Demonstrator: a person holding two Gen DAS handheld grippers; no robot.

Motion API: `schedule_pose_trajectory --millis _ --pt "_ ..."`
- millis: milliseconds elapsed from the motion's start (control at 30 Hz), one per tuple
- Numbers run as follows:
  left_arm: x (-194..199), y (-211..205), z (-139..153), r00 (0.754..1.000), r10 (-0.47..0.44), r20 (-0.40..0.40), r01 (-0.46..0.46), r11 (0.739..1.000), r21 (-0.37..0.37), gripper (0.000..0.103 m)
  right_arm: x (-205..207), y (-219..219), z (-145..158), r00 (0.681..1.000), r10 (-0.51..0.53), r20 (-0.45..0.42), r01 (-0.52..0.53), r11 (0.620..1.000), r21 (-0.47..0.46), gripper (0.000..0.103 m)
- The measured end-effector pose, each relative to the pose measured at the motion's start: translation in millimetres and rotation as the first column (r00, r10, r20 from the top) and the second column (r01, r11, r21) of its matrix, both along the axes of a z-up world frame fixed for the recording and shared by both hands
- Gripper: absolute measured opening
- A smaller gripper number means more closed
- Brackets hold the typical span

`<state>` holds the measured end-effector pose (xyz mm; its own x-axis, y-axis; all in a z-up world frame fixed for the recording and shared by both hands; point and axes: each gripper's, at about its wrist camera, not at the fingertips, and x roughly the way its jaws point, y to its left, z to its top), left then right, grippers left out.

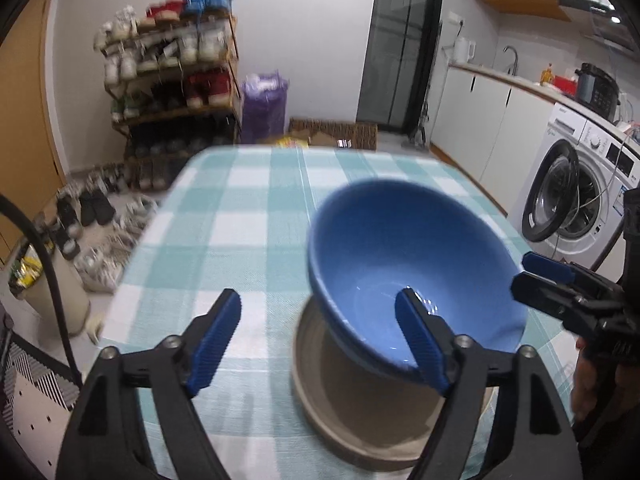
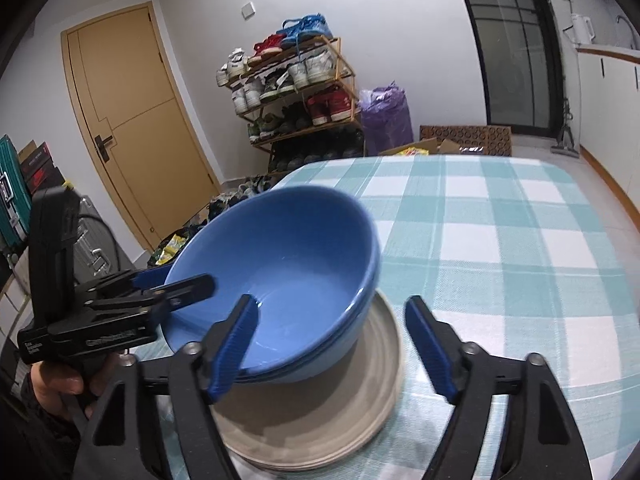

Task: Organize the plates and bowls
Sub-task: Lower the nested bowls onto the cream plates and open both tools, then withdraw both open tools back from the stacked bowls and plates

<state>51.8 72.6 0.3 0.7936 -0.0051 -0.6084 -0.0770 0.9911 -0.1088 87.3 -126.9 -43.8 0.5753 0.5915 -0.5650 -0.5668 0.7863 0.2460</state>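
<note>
Two nested blue bowls (image 1: 408, 264) (image 2: 280, 284) rest tilted on a stack of beige plates (image 1: 360, 412) (image 2: 328, 412) on the checked tablecloth. My left gripper (image 1: 320, 336) is open; its right finger (image 1: 420, 336) sits inside the bowl near the near rim, the left finger beside the bowl. In the right wrist view the left gripper (image 2: 176, 280) straddles the bowl's left rim. My right gripper (image 2: 330, 344) is open; its left finger (image 2: 236, 340) reaches over the bowl's near rim, the right finger (image 2: 430, 344) outside it. In the left wrist view the right gripper (image 1: 532, 270) is at the bowl's right rim.
The table (image 2: 500, 232) carries a teal and white checked cloth. A shoe rack (image 2: 296, 92) and shoes on the floor (image 1: 96, 216) lie beyond the far left edge. A washing machine (image 1: 572, 196) and a kitchen counter (image 1: 520, 84) stand to the right. A door (image 2: 136, 120) is at left.
</note>
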Motion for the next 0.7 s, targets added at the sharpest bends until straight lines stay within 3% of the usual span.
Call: schedule_pose_trajectory --millis 67,167,333,700 --pt "-10 2 4 1.0 -0.01 0.028 0.009 0.999 0.036 0.092 -2 -5 4 1.0 -0.007 0.013 0.007 1.0 0.006 0.096" --pt "-30 7 8 0.996 0.002 0.087 -0.009 0.997 0.08 0.103 -9 -14 5 0.999 -0.015 0.05 0.015 1.0 0.0 0.102" --pt "-55 23 4 0.985 0.05 0.168 -0.059 0.997 0.049 0.103 -24 -21 -2 0.996 -0.01 0.09 0.014 0.999 -0.039 0.102" --pt "-79 25 -25 0.975 0.078 0.206 -0.089 0.995 0.047 0.103 -61 -32 -14 0.986 0.005 0.169 0.0 1.0 -0.028 0.102"
